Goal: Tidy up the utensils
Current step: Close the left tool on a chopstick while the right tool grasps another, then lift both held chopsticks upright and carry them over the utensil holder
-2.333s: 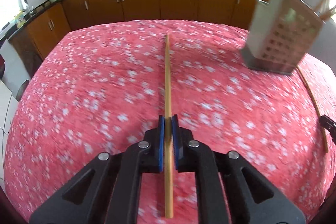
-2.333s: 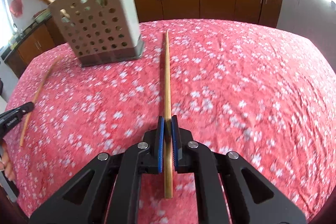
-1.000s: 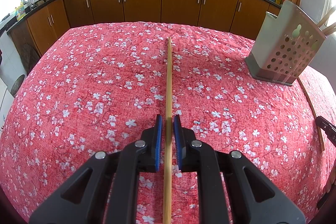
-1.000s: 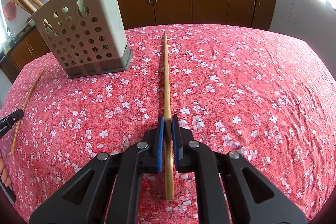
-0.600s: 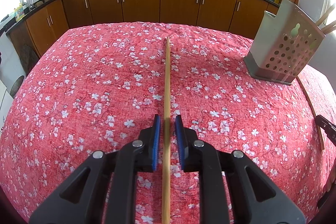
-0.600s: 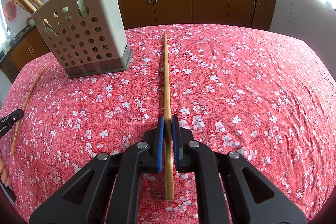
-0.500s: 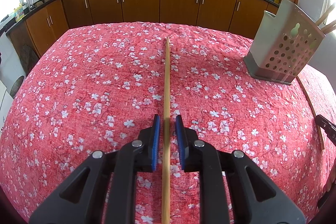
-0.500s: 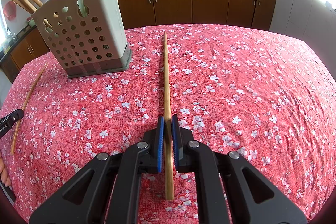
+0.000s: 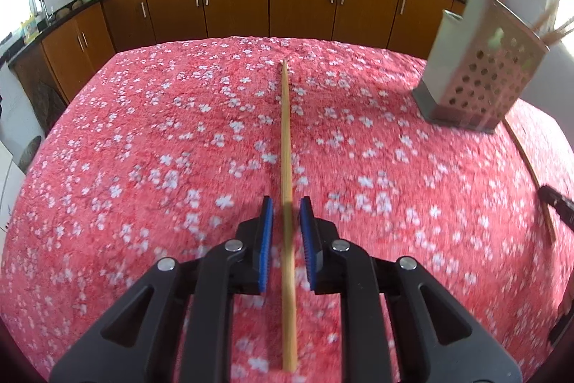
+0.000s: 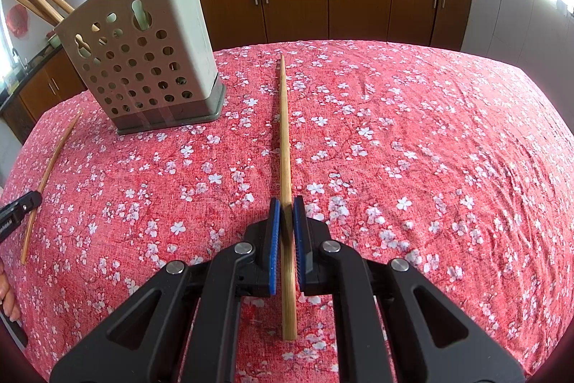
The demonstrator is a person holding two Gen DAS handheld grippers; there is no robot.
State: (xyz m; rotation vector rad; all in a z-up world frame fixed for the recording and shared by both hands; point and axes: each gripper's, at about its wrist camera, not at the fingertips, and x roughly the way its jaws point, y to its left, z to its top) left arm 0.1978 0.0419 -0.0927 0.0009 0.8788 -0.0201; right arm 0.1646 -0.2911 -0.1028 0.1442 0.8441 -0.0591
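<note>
In the left wrist view, the left gripper [image 9: 286,228] has its blue-padded jaws apart, with a long bamboo chopstick [image 9: 286,146] lying between them along the red floral tablecloth [image 9: 150,146] on the table; a gap shows on each side of the stick, so it seems to rest on the cloth rather than be held. The grey perforated plastic utensil holder [image 9: 477,74] stands far right, blurred, and a second chopstick [image 9: 527,164] runs along the right edge. If this stick is being released, the gripper should draw straight back along its length so neither pad rolls it. In the right wrist view, the right gripper [image 10: 285,225] has its jaws clamped on a bamboo chopstick [image 10: 284,131] that points forward over the cloth, and the holder [image 10: 143,52], already carrying several wooden utensils, stands just left of its tip. To place it well, tip the stick upright, bring it over the open top clear of the leaning handles, and loosen only once its lower end is inside.
</note>
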